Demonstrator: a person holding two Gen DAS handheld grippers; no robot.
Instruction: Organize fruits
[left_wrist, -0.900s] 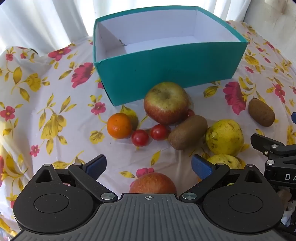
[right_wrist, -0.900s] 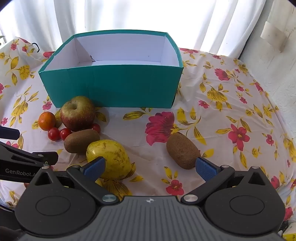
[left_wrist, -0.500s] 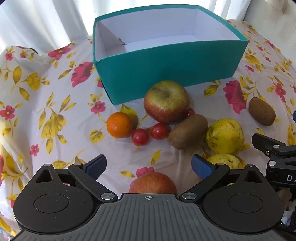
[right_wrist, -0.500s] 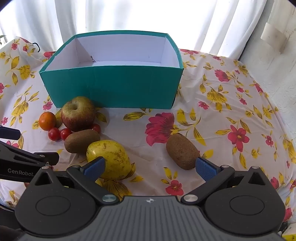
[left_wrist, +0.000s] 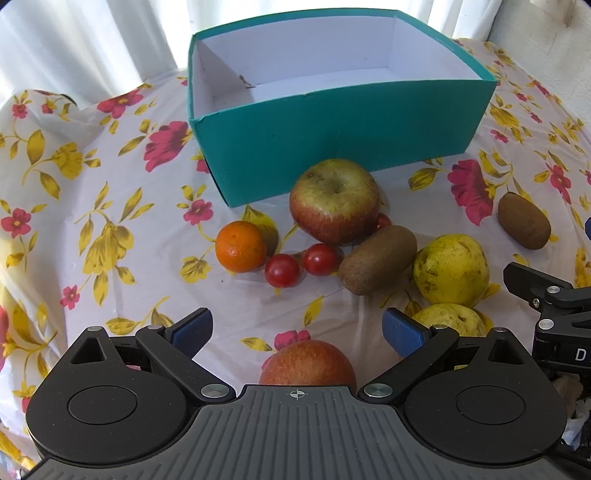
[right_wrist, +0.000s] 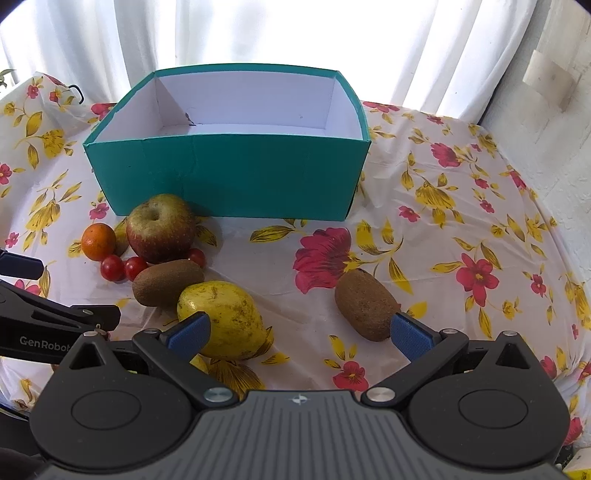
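Note:
A teal box (left_wrist: 332, 147) with a white inside stands at the back, also in the right wrist view (right_wrist: 229, 173). In front lie a large apple (left_wrist: 334, 201), an orange (left_wrist: 241, 246), cherry tomatoes (left_wrist: 282, 270), a kiwi (left_wrist: 377, 259), two yellow guavas (left_wrist: 451, 270) and a second kiwi (left_wrist: 523, 220). My left gripper (left_wrist: 297, 330) is open, with a red apple (left_wrist: 308, 363) just below its fingers. My right gripper (right_wrist: 299, 332) is open between a guava (right_wrist: 225, 319) and a kiwi (right_wrist: 365, 304).
A floral tablecloth (right_wrist: 461, 221) covers the round table. White curtains (right_wrist: 258, 33) hang behind. A pale wall (right_wrist: 554, 110) stands at the right. The left gripper's body (right_wrist: 48, 328) shows at the left of the right wrist view.
Both grippers have shifted only slightly; the scene sits a little lower in the right wrist view. The fruits have not moved.

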